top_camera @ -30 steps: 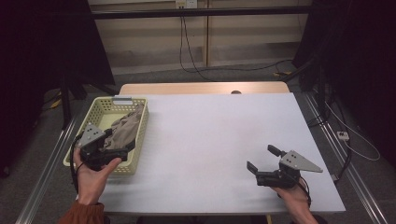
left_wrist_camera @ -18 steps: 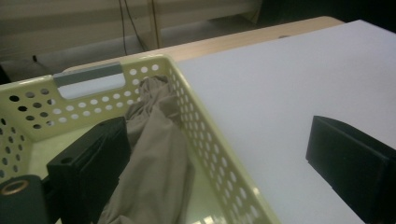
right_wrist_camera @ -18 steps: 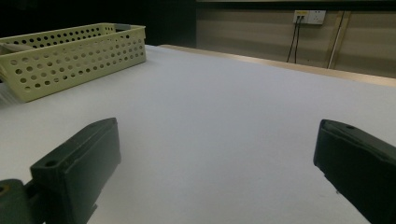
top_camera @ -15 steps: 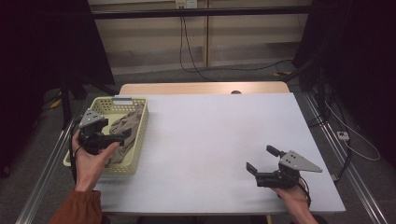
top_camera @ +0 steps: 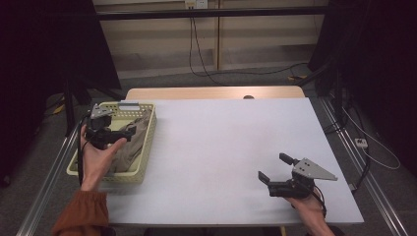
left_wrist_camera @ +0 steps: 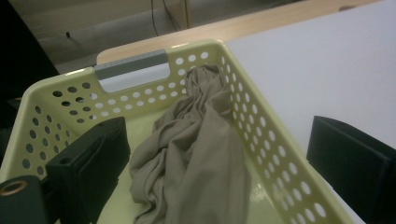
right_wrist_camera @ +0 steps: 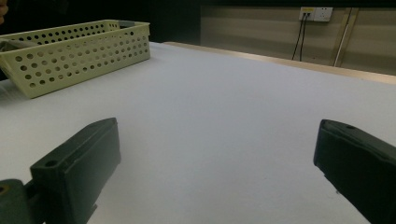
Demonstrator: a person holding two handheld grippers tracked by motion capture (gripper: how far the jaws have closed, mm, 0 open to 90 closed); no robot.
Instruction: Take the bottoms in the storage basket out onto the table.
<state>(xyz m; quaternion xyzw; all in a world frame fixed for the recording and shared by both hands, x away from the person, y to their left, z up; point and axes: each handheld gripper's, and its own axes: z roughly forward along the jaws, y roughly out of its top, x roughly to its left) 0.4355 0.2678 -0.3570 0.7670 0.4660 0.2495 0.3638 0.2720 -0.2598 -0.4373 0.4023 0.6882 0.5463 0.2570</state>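
A crumpled taupe cloth [top_camera: 134, 139] [left_wrist_camera: 196, 149] lies inside a pale yellow perforated basket [top_camera: 145, 147] [left_wrist_camera: 135, 65] at the table's left edge. My left gripper [top_camera: 119, 134] [left_wrist_camera: 217, 156] hovers over the basket, open wide, its jaws standing either side of the cloth without touching it. My right gripper [top_camera: 274, 167] [right_wrist_camera: 215, 163] rests low over the bare white table [top_camera: 221, 142] near the front right, open with nothing between its jaws. The basket [right_wrist_camera: 74, 51] appears far off in the right gripper view.
A wooden strip [top_camera: 211, 93] runs along the table's far edge. Metal rails [top_camera: 366, 182] flank the table on both sides. Cables [top_camera: 206, 54] hang on the wall behind. Dark stands rise at both back corners.
My left gripper has moved away from the person along the basket, from its near end toward its middle. The right gripper has stayed put.
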